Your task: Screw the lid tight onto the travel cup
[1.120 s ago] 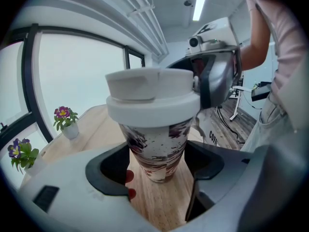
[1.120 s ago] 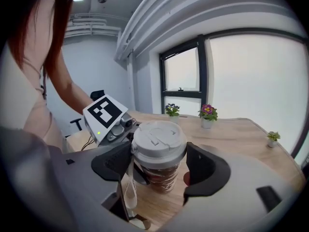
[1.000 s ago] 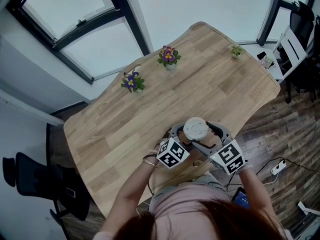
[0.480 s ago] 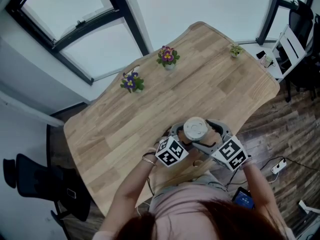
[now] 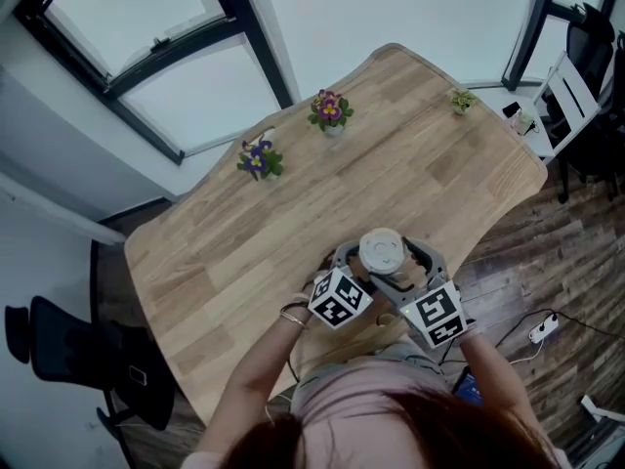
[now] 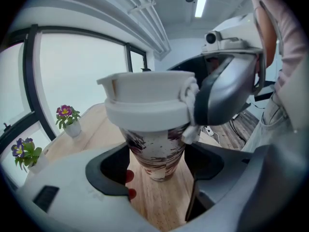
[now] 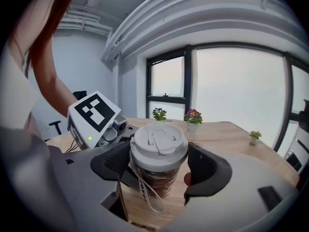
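Upright cup (image 7: 155, 180) on surface (image 5: 293, 193): L tool (image 6: 158, 170) clamped its body, R tool (image 7: 160, 164) gripped lid (image 7: 159, 141) above (vertical twist axis).

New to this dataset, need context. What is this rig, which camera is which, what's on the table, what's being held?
There is no robot: a person holds a two-jaw gripper in each hand. One picture comes from a head camera looking down, and the other two come from cameras riding on each gripper. On the wooden table stand three small flower pots and a travel cup. The left gripper clamps the cup's body. The right gripper clamps its white lid.
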The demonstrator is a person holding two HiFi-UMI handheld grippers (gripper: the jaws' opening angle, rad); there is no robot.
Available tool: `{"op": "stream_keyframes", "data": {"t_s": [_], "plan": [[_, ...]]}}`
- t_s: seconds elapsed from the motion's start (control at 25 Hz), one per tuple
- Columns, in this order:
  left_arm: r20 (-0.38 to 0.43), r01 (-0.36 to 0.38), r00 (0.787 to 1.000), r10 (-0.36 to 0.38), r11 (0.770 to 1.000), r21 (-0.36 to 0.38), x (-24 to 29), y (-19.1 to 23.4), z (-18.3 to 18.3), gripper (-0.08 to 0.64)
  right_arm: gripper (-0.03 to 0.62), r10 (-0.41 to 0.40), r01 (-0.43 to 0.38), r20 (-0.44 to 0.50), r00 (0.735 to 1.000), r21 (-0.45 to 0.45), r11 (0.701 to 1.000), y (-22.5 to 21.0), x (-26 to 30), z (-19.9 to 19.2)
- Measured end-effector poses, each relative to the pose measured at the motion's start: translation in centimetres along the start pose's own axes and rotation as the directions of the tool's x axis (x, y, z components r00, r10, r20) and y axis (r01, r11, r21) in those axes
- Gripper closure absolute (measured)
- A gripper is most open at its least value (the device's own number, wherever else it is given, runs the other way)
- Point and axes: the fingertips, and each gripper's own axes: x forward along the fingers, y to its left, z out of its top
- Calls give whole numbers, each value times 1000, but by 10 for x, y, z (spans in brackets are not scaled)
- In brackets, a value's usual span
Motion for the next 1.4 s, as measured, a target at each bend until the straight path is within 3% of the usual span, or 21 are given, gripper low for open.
{"op": "stream_keyframes", "data": {"t_s": [0.12, 0.28, 0.44, 0.56, 0.68, 0.84, 0.96, 1.04, 1.2, 1.4], "plan": [[8, -15, 1000, 15, 1000, -13, 0, 1, 0, 213, 239, -30, 29, 11, 999, 21, 999, 0, 1, 0], [20, 18, 1000, -19, 1000, 5, -1, 0, -1, 213, 238, 100, -100, -27, 995, 11, 995, 5, -2, 0], [17, 65, 998, -66, 996, 57, -1, -5, -1, 213, 238, 209, -219, -103, 972, -95, 971, 3, -5, -1], [14, 71, 997, -73, 995, 66, 0, -6, 0, 213, 239, 258, -273, -123, 958, -124, 954, 3, -3, 0], [9, 54, 998, -55, 997, 51, 0, -5, 1, 213, 239, 213, -222, -82, 974, -114, 968, 2, -2, 3], [-1, 23, 1000, -23, 999, 33, 0, -5, 1, 213, 239, 68, -69, -16, 998, -63, 996, 1, -1, 3], [-6, 0, 1000, 1, 1000, 12, 1, -4, 2, 213, 239, -24, 24, 8, 1000, -18, 1000, -1, -1, 3], [-2, -13, 1000, 13, 1000, -1, 1, -2, 2, 213, 239, -42, 42, 11, 999, -3, 999, -2, -1, 3], [5, 21, 1000, -21, 1000, 19, 2, -3, 2, 213, 239, 71, -71, -37, 997, -7, 997, 1, -3, 1], [-12, 97, 995, -96, 991, 96, 2, -6, 1, 213, 238, 227, -242, -154, 962, -84, 967, 1, -6, -6]]}}
